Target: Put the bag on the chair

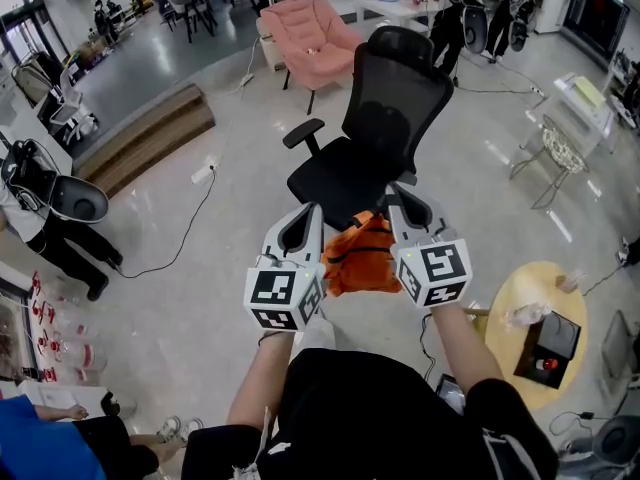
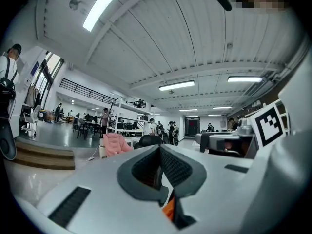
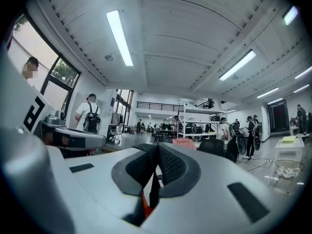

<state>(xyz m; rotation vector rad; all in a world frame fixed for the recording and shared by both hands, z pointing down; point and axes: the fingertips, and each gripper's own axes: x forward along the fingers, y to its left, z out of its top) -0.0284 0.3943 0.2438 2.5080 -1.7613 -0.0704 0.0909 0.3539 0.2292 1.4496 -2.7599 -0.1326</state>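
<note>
**Bag pinched in both grippers, short of the chair**

You've got the orange bag (image 1: 358,258) slung between the two grippers. It is in the air just ahead of you and in front of the black office chair (image 1: 338,183), not on it yet.

- **Left gripper (image 1: 305,218):** jaws together, with a sliver of orange fabric pinched low between them.
- **Right gripper (image 1: 400,206):** jaws fully closed too, nipping orange fabric and what looks like a dark strap.

Holding it at two opposite edges makes sense. The bag is limp, so a two-point hold should keep it spread and stop it swinging or bunching. Both grippers point forward toward the seat, which faces you and is bare.

My read of the next move: carry it forward over the seat, lower until the fabric takes its own weight, then let go with both. Watch the seat's front edge, since a low approach could snag the hanging fabric.
</note>
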